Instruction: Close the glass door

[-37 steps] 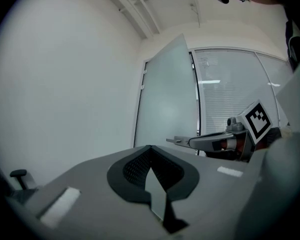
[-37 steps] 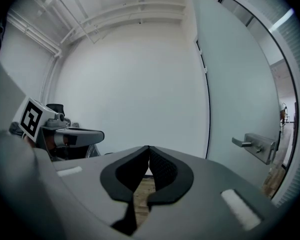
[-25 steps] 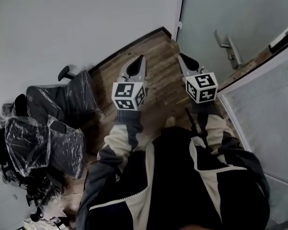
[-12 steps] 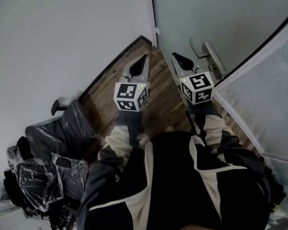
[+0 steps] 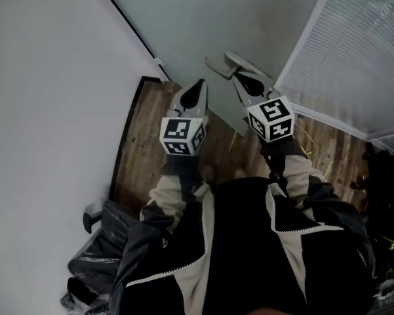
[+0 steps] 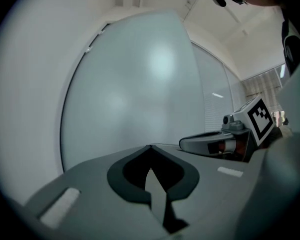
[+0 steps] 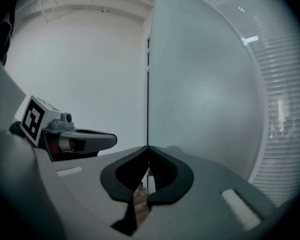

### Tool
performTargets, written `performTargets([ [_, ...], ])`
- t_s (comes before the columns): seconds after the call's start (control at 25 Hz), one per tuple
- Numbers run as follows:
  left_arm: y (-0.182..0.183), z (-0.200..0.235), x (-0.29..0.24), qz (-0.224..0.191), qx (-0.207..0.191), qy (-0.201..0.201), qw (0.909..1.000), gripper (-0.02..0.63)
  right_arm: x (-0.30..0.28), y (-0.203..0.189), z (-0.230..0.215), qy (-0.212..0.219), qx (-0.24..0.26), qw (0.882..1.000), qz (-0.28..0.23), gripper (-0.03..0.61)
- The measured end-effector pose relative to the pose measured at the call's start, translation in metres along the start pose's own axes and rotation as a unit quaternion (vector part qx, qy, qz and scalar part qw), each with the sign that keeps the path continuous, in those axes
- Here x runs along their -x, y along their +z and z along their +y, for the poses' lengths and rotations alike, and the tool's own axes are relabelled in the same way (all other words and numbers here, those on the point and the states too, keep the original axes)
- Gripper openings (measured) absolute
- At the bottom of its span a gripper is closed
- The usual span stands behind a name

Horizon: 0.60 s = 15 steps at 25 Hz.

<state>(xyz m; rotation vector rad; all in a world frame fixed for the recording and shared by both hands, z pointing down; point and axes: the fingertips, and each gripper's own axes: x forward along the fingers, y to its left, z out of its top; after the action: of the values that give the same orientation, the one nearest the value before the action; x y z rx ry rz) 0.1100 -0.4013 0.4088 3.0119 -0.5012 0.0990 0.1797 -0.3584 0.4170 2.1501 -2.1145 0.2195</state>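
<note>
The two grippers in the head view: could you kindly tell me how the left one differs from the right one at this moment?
The left gripper points at the bare glass door, near the white wall; the right gripper points at the door handle, its tip overlapping it in the head view, contact unclear. The left gripper angles rightward, the right gripper leftward, so they converge. Both are shut and empty.

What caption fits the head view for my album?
Both shut, the left gripper and right gripper face the glass door; the right is close to its handle.
</note>
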Motion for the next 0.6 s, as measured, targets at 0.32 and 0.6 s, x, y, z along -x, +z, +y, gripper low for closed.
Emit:
performTargets([
  [0.32, -0.006, -0.005, -0.039, 0.013, -0.009, -0.144, 0.9894, 0.003, 0.015, -0.017, -0.031, -0.150, -0.027, 0.988, 0.016, 0.006],
  [0.6, -0.021, -0.004, -0.047, 0.032, -0.011, -0.214, 0.9761, 0.003, 0.000, -0.030, -0.019, -0.189, 0.000, 0.981, 0.054, 0.006],
])
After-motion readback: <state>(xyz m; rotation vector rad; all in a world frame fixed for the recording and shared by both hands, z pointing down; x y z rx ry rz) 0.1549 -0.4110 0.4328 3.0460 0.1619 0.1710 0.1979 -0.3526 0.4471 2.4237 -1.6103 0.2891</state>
